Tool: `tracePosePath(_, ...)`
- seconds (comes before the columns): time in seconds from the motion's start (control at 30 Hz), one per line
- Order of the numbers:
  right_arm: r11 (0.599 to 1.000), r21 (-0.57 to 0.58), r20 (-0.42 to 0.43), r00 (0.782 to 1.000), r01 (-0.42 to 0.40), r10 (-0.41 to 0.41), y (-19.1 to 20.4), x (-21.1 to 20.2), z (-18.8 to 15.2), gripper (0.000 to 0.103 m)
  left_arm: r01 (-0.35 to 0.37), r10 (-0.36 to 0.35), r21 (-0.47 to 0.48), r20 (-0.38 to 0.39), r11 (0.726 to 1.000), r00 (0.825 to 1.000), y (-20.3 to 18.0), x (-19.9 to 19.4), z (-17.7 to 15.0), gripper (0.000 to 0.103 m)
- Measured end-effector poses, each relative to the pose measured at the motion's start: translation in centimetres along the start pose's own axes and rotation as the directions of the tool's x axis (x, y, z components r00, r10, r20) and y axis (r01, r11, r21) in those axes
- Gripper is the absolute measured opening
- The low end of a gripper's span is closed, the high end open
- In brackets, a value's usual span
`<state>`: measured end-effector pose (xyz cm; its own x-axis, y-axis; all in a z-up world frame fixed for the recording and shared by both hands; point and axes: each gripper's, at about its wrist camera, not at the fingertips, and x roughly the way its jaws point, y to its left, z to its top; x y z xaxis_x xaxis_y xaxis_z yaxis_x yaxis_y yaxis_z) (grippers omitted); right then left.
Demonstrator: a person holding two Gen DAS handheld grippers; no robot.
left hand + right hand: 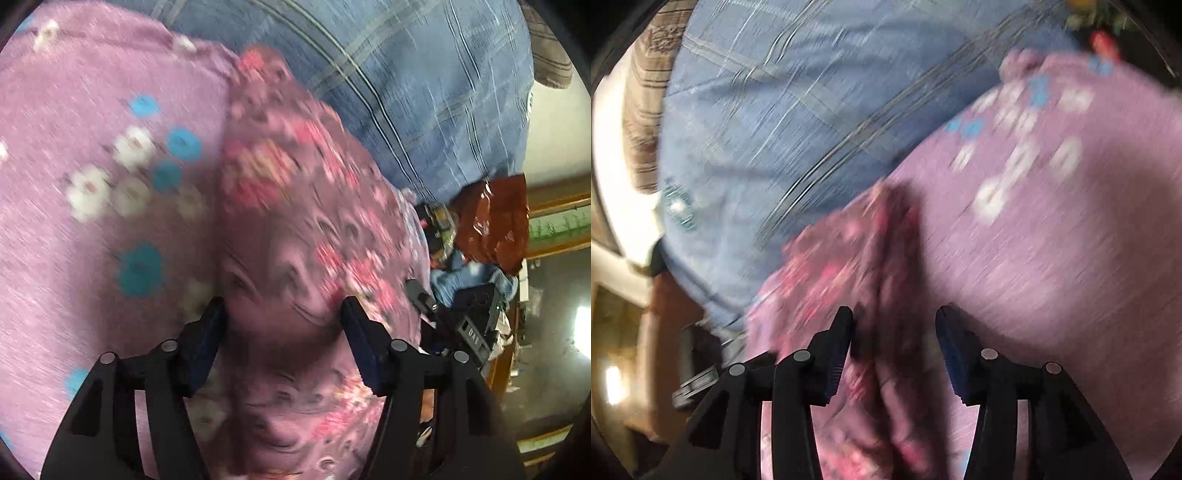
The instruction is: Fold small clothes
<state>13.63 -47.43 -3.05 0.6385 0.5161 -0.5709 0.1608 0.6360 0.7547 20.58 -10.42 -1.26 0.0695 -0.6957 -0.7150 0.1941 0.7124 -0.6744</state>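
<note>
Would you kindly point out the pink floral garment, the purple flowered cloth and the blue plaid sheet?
pink floral garment (295,206), left wrist view, its middle.
purple flowered cloth (92,184), left wrist view, flower cluster.
blue plaid sheet (783,122), right wrist view, bare middle.

blue bedsheet (424,92) lies bare beyond the bunched floral garment (295,221).

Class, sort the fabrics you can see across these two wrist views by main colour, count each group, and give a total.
Pink/purple: 2, the floral garment and the mauve flowered cloth beside it.
Blue: 1, the plaid sheet.
Brown striped: 1, the cloth at the sheet's far edge.
Total: 4.
Blur hides finer detail; the pile past the sheet is left out.
</note>
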Motion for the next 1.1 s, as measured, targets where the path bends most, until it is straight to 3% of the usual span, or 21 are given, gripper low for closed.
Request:
tracePosePath(0.03, 0.999, -0.031, -0.025, 0.999, -0.023, 0.022, 0.7, 0.7, -0.3, 0.05, -0.02, 0.019, 0.014, 0.012, 1.0, 1.0, -0.6, 0.2, 0.0, 0.067)
tracePosePath(0.1, 0.993, -0.116, -0.001, 0.999, 0.037, -0.037, 2.4, 0.9, -1.0, 0.054, -0.084, 0.083, 0.034, 0.031, 0.996, 0.996, -2.2, 0.7, 0.3, 0.066)
tracePosePath(0.13, 0.984, -0.152, 0.017, 0.996, 0.093, -0.091, 3.3, 1.3, -1.1, 0.05, -0.102, 0.101, 0.033, 0.036, 0.994, 0.994, -2.7, 1.0, 0.4, 0.059)
tracePosePath(0.2, 0.963, -0.212, 0.049, 0.986, 0.165, -0.158, 4.6, 1.0, -1.5, 0.029, -0.143, 0.14, 0.048, 0.059, 0.989, 0.988, -3.7, 0.8, 0.4, 0.041)
tracePosePath(0.23, 0.952, -0.243, 0.074, 0.982, 0.185, -0.172, 5.2, 0.5, -1.7, 0.025, -0.151, 0.147, 0.061, 0.068, 0.987, 0.987, -3.8, 0.4, 0.2, 0.032)
tracePosePath(0.27, 0.94, -0.272, 0.098, 0.977, 0.207, -0.187, 5.9, 0.0, -1.9, 0.019, -0.152, 0.147, 0.064, 0.074, 0.986, 0.986, -4.1, -0.2, -0.1, 0.031)
tracePosePath(0.37, 0.935, -0.279, 0.121, 0.974, 0.219, -0.192, 6.9, -1.0, -2.3, 0.017, -0.136, 0.133, 0.032, 0.07, 0.99, 0.989, -4.0, -1.2, -0.5, 0.03)
tracePosePath(0.57, 0.952, -0.249, 0.114, 0.981, 0.179, -0.155, 8.4, -1.7, -3.3, 0.017, -0.121, 0.121, -0.011, 0.066, 0.993, 0.99, -3.0, -3.2, -2.0, 0.03)
tracePosePath(0.7, 0.952, -0.263, 0.093, 0.986, 0.159, -0.139, 10.2, -2.4, -5.3, 0.017, -0.138, 0.136, 0.005, 0.106, 0.99, 0.985, -2.8, -6.1, -4.1, 0.03)
tracePosePath(0.97, 0.959, -0.282, 0.033, 0.999, 0.003, 0.006, 13.3, -3.9, -12.2, 0.017, -0.162, 0.159, 0.005, 0.167, 0.987, 0.973, -0.4, -11.8, -10.4, 0.03)
tracePosePath(1.1, 0.967, -0.25, -0.042, 0.998, -0.054, 0.045, 12.3, -2.6, -15.9, 0.017, -0.216, 0.218, -0.031, 0.124, 0.976, 0.968, 3.0, -11.0, -12.8, 0.032)
